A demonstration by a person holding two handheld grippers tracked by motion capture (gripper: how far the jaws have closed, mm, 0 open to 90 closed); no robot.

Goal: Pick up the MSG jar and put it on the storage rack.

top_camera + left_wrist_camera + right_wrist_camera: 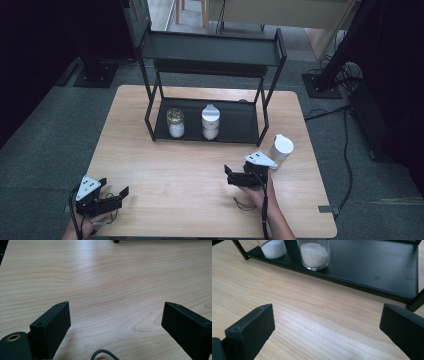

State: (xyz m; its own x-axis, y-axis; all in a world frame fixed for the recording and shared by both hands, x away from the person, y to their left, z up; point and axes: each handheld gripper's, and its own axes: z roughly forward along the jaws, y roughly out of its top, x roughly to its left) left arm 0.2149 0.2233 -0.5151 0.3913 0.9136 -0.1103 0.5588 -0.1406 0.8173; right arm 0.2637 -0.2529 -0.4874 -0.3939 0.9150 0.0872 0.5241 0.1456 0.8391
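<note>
Two glass jars of white granules stand on the bottom shelf of a black rack (240, 125): one with a gold lid (175, 122) and one with a white lid (210, 121). A third white-lidded jar (280, 149) stands on the table, right of the rack. My right gripper (243, 169) is open just left of that jar, nothing between its jaws. Its own view looks past the open right gripper (327, 317) at the jar bottoms (315, 255) and the shelf (374, 267). My left gripper (114, 188) rests open at the front left; the left gripper (116, 315) faces bare wood.
The rack's upper shelf (210, 48) holds nothing visible. The wooden table (175, 165) has bare room between the grippers and in front of the rack. Stands and cables (345, 130) lie on the floor to the right.
</note>
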